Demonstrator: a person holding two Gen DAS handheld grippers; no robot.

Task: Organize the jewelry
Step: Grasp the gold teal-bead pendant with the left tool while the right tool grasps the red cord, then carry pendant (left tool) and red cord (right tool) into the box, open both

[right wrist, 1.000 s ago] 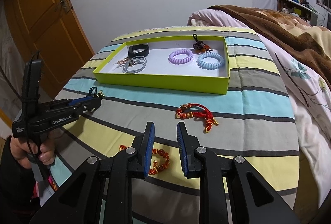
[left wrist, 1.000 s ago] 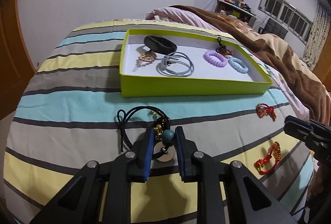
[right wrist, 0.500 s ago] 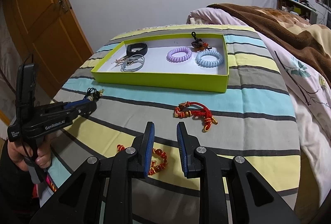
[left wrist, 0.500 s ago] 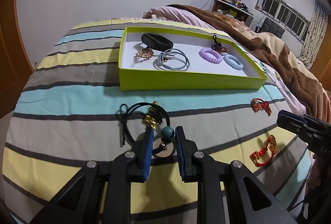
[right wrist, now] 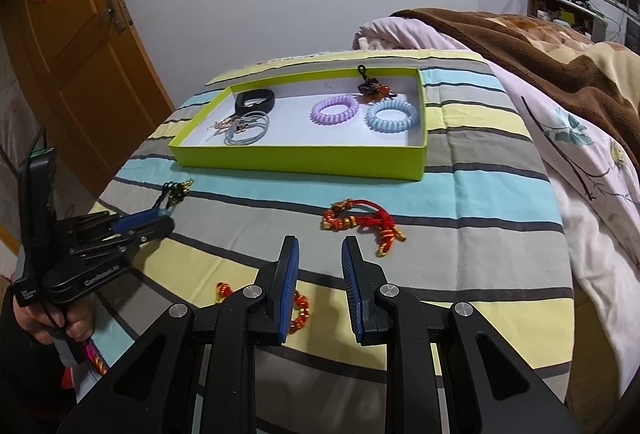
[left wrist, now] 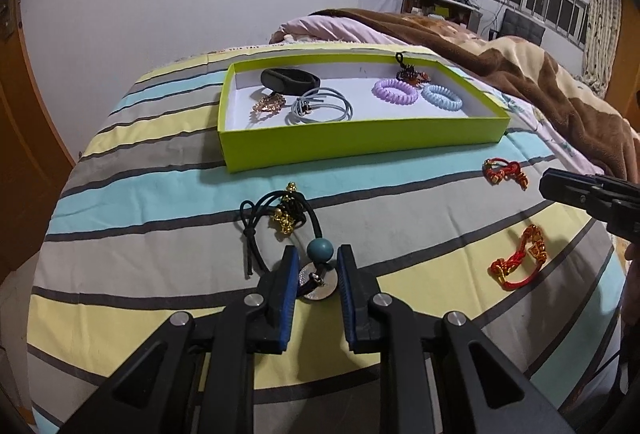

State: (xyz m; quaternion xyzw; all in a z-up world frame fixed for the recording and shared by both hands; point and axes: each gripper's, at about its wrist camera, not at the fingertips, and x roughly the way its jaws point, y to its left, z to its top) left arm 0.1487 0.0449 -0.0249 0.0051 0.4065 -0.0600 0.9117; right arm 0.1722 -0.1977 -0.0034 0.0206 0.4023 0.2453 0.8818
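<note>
A lime-green tray (left wrist: 360, 145) (right wrist: 304, 161) on the striped bed holds a black band, a rose-gold chain, grey hair ties, a purple coil tie (left wrist: 394, 92), a blue coil tie (left wrist: 441, 97) and a dark beaded charm. My left gripper (left wrist: 316, 266) (right wrist: 160, 224) stands around the silver disc (left wrist: 318, 284) and teal bead (left wrist: 320, 251) of a black cord necklace (left wrist: 280, 222); its jaws are a little apart and not touching it. My right gripper (right wrist: 319, 254) (left wrist: 560, 189) is open and empty above a red bracelet (right wrist: 298, 310) (left wrist: 520, 262). Another red knotted bracelet (right wrist: 362, 222) (left wrist: 503, 173) lies ahead.
A brown blanket (right wrist: 520, 45) and floral pink quilt (right wrist: 592, 161) cover the bed's right side. A wooden door (right wrist: 68, 45) stands at left. The bed edge drops off at left and front. A shelf and window are at the far right.
The left gripper has lifted and pulled back slightly, so the necklace and tray sit farther ahead. The right gripper has moved forward a little over the red bracelet.
</note>
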